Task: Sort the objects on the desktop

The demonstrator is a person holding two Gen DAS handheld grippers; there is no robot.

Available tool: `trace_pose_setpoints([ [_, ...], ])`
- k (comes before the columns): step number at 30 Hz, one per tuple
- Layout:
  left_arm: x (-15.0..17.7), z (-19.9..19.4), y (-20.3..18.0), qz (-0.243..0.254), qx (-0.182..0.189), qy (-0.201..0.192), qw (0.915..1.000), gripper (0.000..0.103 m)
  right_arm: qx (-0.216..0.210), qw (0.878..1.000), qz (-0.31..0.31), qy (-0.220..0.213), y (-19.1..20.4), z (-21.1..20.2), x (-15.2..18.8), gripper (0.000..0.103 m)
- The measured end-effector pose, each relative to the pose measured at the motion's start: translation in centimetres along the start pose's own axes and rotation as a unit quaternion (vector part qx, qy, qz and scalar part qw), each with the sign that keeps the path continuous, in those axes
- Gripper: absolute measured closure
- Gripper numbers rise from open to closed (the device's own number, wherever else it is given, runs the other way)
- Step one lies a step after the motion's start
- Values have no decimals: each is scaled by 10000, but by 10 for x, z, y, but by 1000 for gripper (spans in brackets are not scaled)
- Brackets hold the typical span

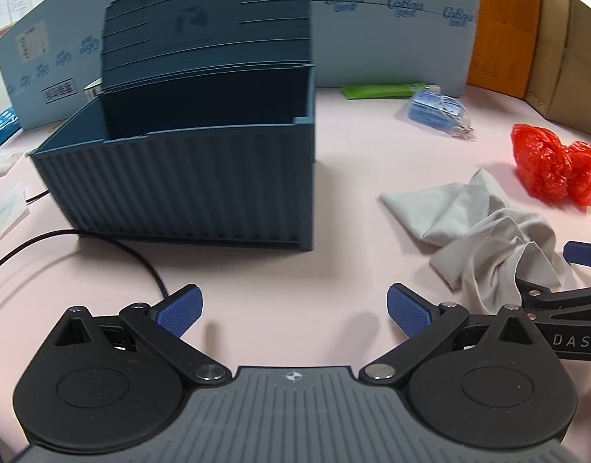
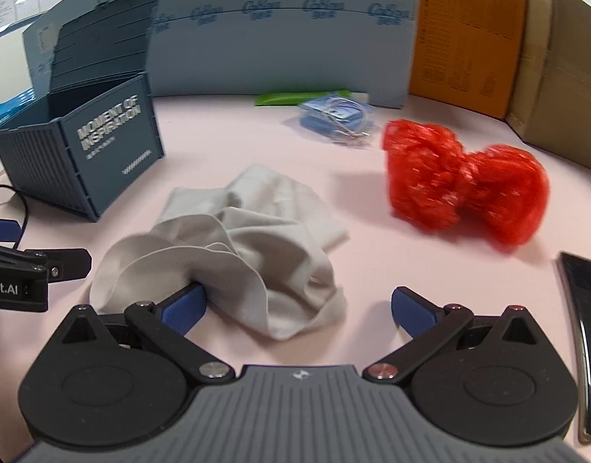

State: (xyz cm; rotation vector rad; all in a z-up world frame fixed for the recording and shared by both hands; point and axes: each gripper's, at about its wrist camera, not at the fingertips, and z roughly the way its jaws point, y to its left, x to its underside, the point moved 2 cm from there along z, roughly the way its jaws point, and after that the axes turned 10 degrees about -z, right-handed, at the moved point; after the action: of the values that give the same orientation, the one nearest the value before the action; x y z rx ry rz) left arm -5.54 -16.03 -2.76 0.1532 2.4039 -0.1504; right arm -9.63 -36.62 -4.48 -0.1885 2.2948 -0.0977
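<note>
A dark blue ribbed storage box [image 1: 187, 185] [image 2: 83, 150] stands open-topped on the pink desk, its lid raised behind it. My left gripper [image 1: 293, 310] is open just in front of it, with nothing between its fingers. A crumpled grey cloth [image 2: 237, 250] [image 1: 484, 231] lies in the middle of the desk. My right gripper [image 2: 299, 308] is open over the cloth's near edge, which drapes over the left finger. A red plastic bag [image 2: 461, 189] [image 1: 554, 166] sits to the right of the cloth. A blue packet in clear wrap [image 2: 334, 117] [image 1: 438, 110] lies farther back.
A green tube [image 1: 380, 90] [image 2: 299, 97] lies against the grey-blue board at the back. Cardboard boxes [image 2: 546, 58] close off the right side. A black phone [image 2: 585, 328] lies at the right edge. A black cable [image 1: 114, 247] curves in front of the box.
</note>
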Motion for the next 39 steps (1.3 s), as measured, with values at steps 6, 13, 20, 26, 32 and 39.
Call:
trace_pose_setpoints([
  [6,1,-1,-2,-19,86,-20,10000,1,-63,10000,-74,-13,3,-1,0,0],
  [13,5,-8,-23,60,660,-115,9977,1,52,10000,4,-11,-11,-9,9,0],
  [20,8,-11,-54,293,1102,-135,9934,1,186,9998,65,-6,-27,-19,22,0],
  [26,11,-8,-75,503,1132,-85,9923,1,187,9996,201,-11,-42,-25,31,0],
  [32,11,0,-82,565,946,10,9939,1,95,9999,108,-33,-43,-24,30,0],
  [39,7,1,-79,493,946,-23,9943,1,-50,9999,-62,-67,-41,-17,24,0],
])
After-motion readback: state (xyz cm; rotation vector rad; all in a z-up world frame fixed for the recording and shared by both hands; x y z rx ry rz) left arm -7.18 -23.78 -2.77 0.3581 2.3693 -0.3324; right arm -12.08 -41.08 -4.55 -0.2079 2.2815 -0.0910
